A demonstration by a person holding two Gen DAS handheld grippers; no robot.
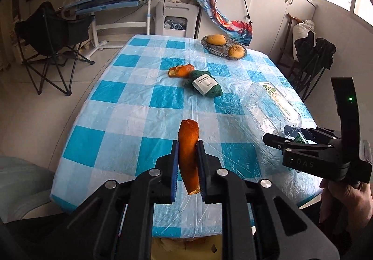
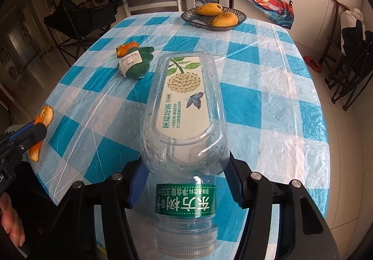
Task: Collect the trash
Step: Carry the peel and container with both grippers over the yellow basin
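Observation:
My left gripper [image 1: 187, 143] is shut on a curled strip of orange peel [image 1: 188, 155] and holds it above the near end of the checked table [image 1: 130, 120]. The right wrist view shows that peel [image 2: 45, 115] at the left edge. My right gripper [image 2: 185, 169] has its blue pads against both sides of a clear plastic bottle [image 2: 184, 97], at the shoulder just above the green neck label, cap toward the camera. The left wrist view has this gripper [image 1: 284, 135] and the bottle [image 1: 268, 101] at the right. A second orange peel [image 1: 180, 71] lies mid-table, touching a green bundle with a white label [image 1: 204, 84].
A woven basket [image 1: 209, 49] with two yellow fruits stands at the table's far end. Folding chairs stand on the floor to the left [image 1: 53, 34] and right [image 1: 314, 57]. A desk and white cabinets line the back wall. A hand [image 1: 345, 199] grips the right tool.

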